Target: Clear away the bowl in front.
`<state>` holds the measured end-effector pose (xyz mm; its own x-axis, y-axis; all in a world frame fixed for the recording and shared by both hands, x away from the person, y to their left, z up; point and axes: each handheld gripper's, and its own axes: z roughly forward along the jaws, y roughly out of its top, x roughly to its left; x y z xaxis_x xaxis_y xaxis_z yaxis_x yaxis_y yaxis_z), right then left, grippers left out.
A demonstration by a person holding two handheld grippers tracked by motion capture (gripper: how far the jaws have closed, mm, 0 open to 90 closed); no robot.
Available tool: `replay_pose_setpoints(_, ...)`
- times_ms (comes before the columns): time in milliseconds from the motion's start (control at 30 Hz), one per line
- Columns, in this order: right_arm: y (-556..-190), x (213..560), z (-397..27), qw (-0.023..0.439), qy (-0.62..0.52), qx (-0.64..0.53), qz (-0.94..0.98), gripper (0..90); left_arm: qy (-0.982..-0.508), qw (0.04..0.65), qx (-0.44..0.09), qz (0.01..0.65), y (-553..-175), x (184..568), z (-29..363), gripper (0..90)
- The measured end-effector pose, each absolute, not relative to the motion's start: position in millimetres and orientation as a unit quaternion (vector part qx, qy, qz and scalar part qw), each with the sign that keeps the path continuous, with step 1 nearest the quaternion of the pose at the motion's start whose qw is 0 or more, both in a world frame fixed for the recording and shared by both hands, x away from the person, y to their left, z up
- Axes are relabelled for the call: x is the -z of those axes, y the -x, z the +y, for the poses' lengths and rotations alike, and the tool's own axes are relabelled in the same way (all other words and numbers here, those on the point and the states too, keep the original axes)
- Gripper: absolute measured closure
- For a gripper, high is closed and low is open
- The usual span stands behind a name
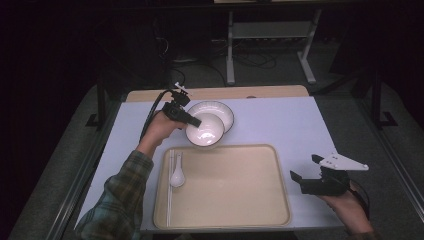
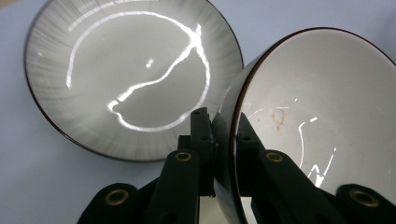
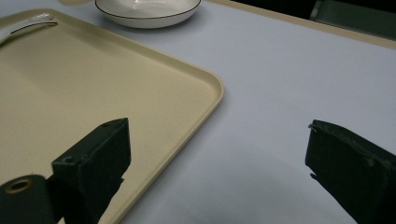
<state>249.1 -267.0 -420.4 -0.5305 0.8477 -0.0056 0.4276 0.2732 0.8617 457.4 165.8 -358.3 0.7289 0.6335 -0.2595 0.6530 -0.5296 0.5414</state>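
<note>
Just beyond the tray's (image 1: 260,200) far rim, the left gripper (image 1: 194,121) pinches the thin wall of a glossy white bowl (image 1: 205,131), beside a round, dark-rimmed plate (image 1: 225,111). The right gripper (image 1: 307,168) hovers with jaws spread wide over the matte tabletop.

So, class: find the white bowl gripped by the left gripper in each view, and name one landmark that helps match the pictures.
High view: the bowl sits just above the tray's far edge, left of centre, overlapping the plate.
Left gripper view: right half, its rim clamped between the black fingers.
Right gripper view: I cannot pick it out.
Shared landmark: the dark-rimmed plate, top centre-left in the right gripper view.
</note>
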Motion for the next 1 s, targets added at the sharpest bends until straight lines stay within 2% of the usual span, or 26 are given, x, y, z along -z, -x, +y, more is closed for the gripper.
replay_pose_setpoints(367, -249, 420, -265, 0.242, -0.418, -0.432, 0.762, 6.5, -0.883, 0.294, 0.03, 0.365, -431, 383, 177, 82.8)
replay_pose_setpoints(667, -249, 420, -264, 0.243, -0.418, -0.432, 0.762, 6.5, -0.887, 0.273, 0.039, 0.371, -428, 403, 184, 82.8)
replay_pose_setpoints(1000, -249, 420, -264, 0.243, -0.418, -0.432, 0.762, 6.5, -0.884, 0.278, 0.046, 0.373, -427, 410, 186, 82.5)
